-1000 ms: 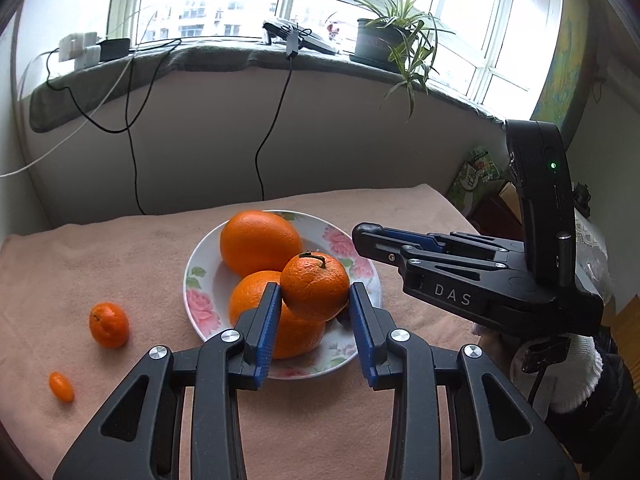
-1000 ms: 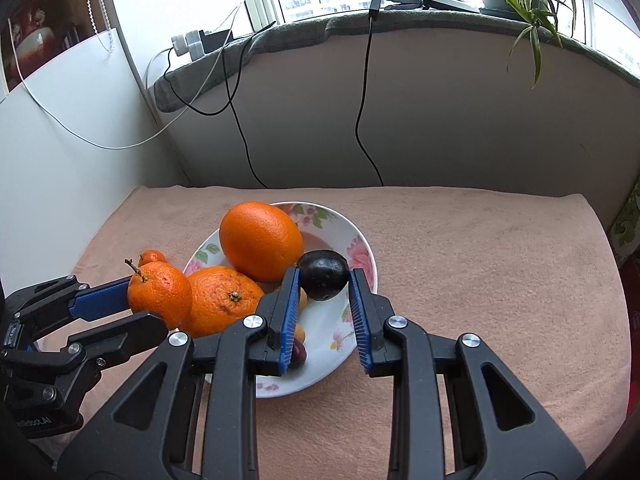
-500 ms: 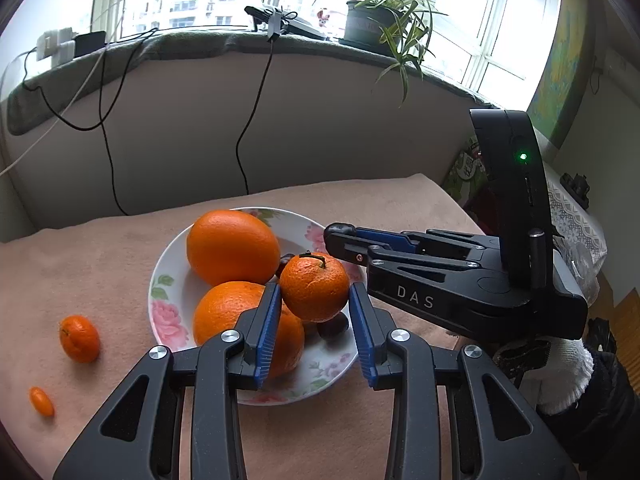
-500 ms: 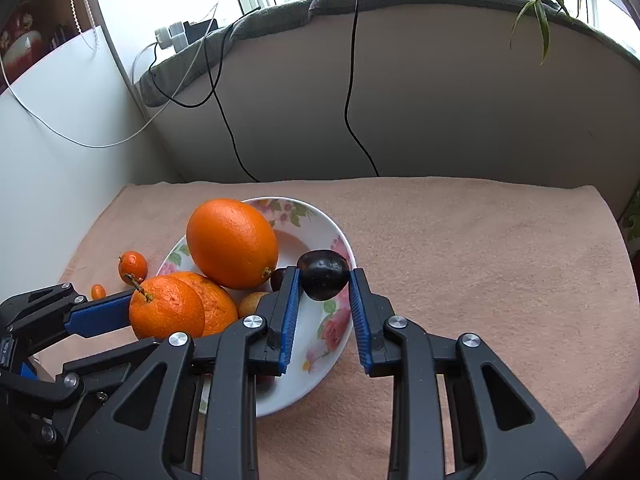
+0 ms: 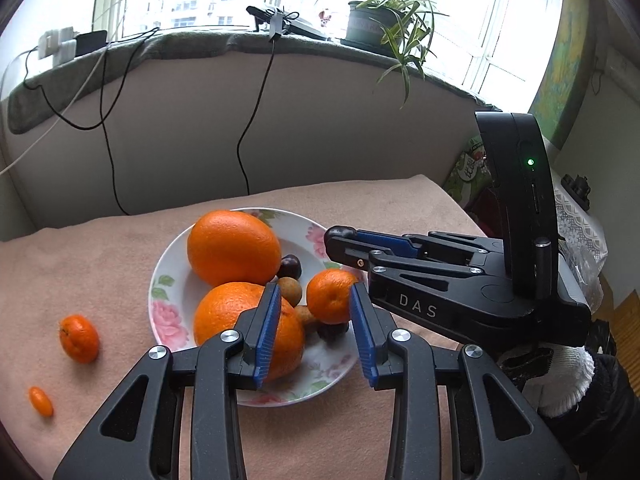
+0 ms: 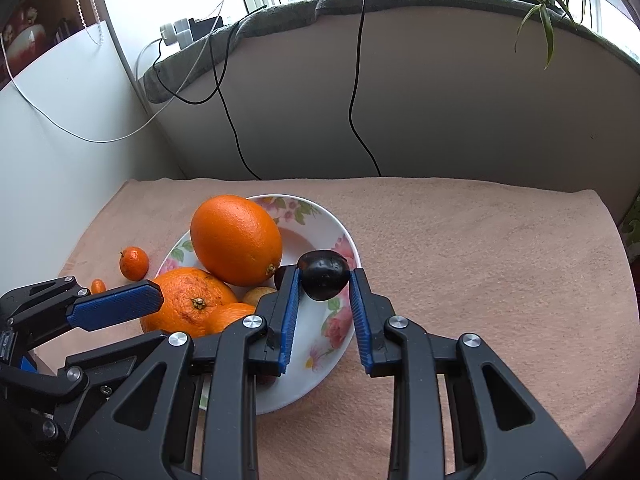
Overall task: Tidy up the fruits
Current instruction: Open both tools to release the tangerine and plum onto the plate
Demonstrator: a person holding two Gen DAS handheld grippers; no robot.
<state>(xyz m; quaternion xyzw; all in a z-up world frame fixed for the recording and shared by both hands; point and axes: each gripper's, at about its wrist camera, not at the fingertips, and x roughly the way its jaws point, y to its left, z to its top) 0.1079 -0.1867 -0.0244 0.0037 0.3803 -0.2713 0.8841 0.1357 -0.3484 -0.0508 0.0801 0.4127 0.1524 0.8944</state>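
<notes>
While the left gripper (image 5: 314, 308) is spread, a mandarin (image 5: 331, 295) rests against its right pad on the plate (image 5: 170, 276). A dark plum (image 6: 324, 275) is pinched by the right gripper (image 6: 325, 282) above the plate's right rim. 2 small fruits (image 5: 79, 338) lie left on the cloth (image 6: 480, 248), nearer the left gripper; open room is seen there.

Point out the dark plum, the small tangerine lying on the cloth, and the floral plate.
dark plum (image 6: 325, 274), right wrist view, middle of its front face.
small tangerine (image 5: 79, 338), left wrist view, centre of its peel.
floral plate (image 5: 166, 316), left wrist view, bare left rim.
</notes>
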